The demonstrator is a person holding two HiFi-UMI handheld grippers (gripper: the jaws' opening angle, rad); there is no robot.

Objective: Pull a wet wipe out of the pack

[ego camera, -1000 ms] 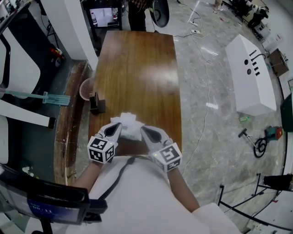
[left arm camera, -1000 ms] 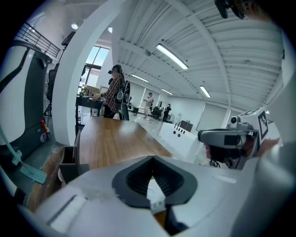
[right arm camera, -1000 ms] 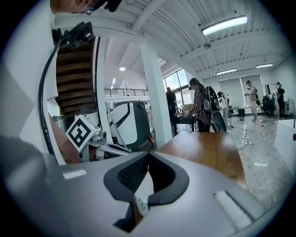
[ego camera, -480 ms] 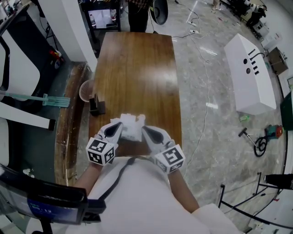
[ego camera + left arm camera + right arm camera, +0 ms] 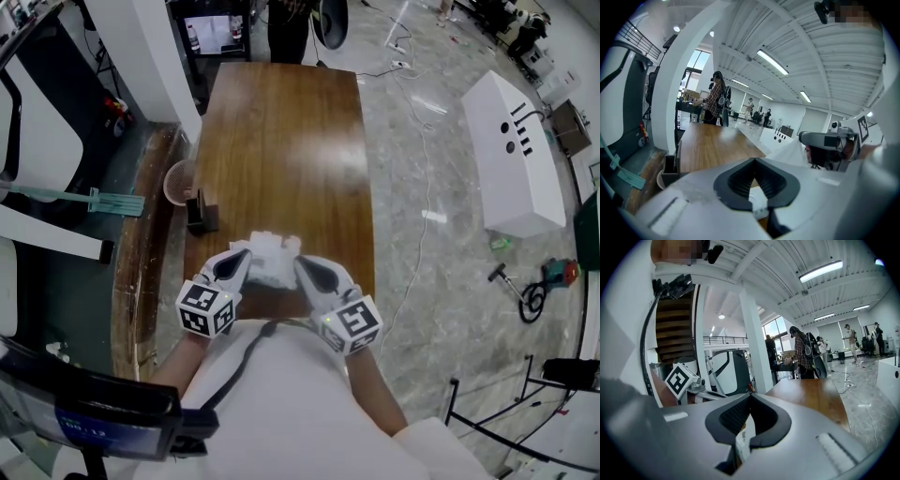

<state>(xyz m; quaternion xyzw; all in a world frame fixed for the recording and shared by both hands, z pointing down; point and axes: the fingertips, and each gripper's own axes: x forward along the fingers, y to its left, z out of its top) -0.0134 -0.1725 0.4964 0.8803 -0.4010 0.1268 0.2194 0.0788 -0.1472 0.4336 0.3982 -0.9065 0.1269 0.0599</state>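
Worktop (image 5: 281,141): one long wooden top, bare from the middle to the far end, with both long edges free there.
White cabinet (image 5: 516,155): one, on the floor, well apart from the worktop's right edge, with open floor between them.
Bin (image 5: 175,183): one, round, on the floor just beside the left edge. Its contents cannot be made out.
Claws: two, side by side at the near end. The left claw (image 5: 240,268) is closed on the pack's left side. The right claw (image 5: 301,266) is closed on the wet wipe.
Pack (image 5: 268,276): one, white, on the worktop between the claws, close to the near edge.
Box (image 5: 200,214): one, dark and open-topped, at the left edge. Its contents are not visible.
Wet wipe (image 5: 274,246): one, crumpled, rising from the pack's top.
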